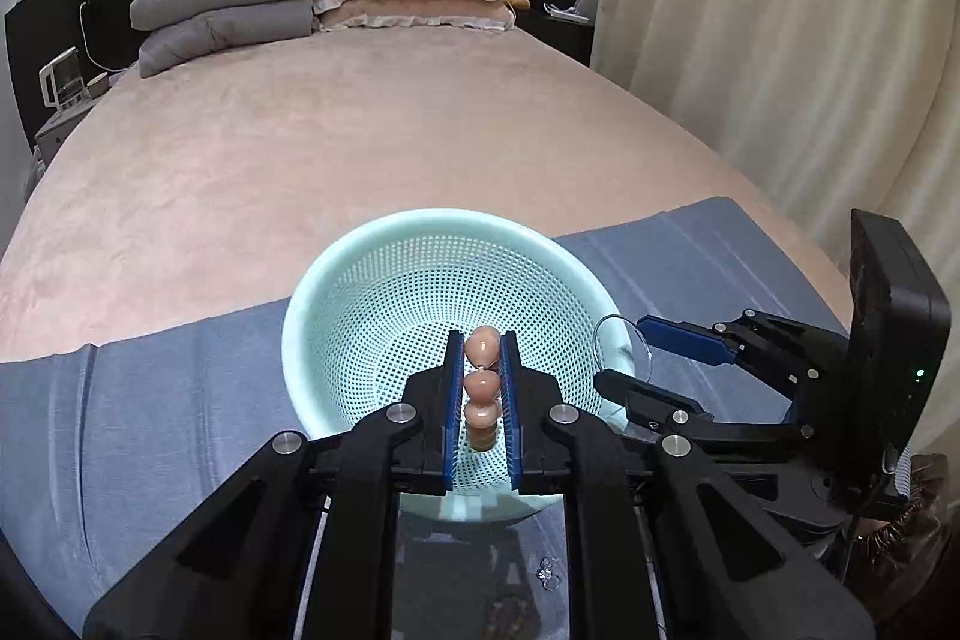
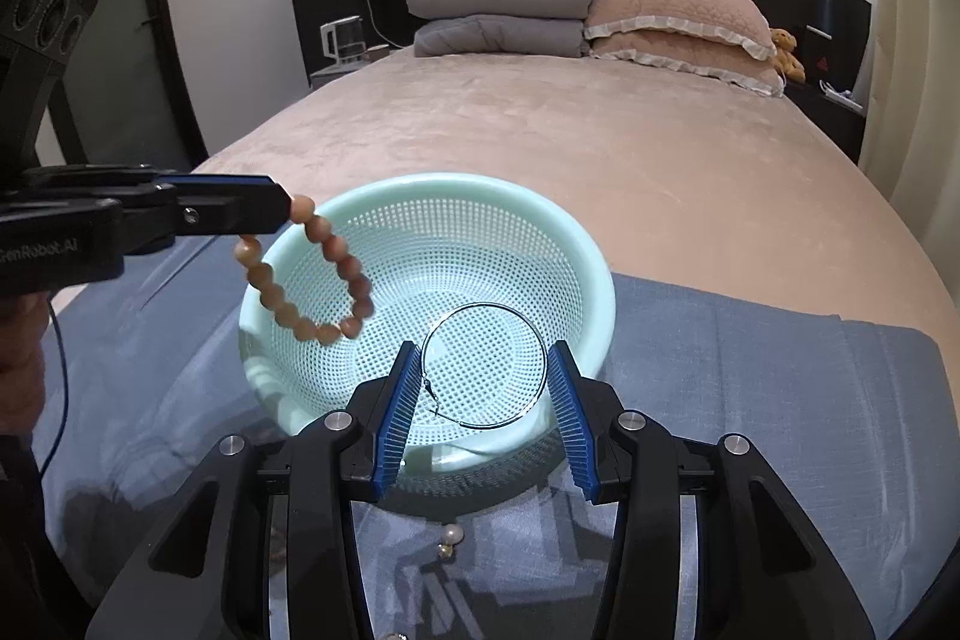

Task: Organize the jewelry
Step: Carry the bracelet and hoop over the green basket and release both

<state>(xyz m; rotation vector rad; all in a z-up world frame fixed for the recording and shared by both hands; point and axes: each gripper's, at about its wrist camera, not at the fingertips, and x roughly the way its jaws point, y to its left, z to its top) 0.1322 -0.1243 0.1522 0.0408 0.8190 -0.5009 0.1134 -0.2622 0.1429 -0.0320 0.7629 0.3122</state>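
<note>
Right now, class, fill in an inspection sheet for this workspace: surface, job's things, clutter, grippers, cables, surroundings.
Surface: blue-grey cloth spread over a pink bedspread.
Job's things: mint perforated basket on the cloth; beaded bracelet hanging above the basket; thin hoop earring also over it; pearl earring lying on the cloth.
Clutter: small clear trinket on the cloth, too small to identify.
Grippers: left gripper shut on the beaded bracelet; right gripper holds the hoop earring between its pads.
Cables: blue cable at the left; white cable by the headboard.
Surroundings: grey folded quilts, pink pillows, teddy bear, curtain.
</note>
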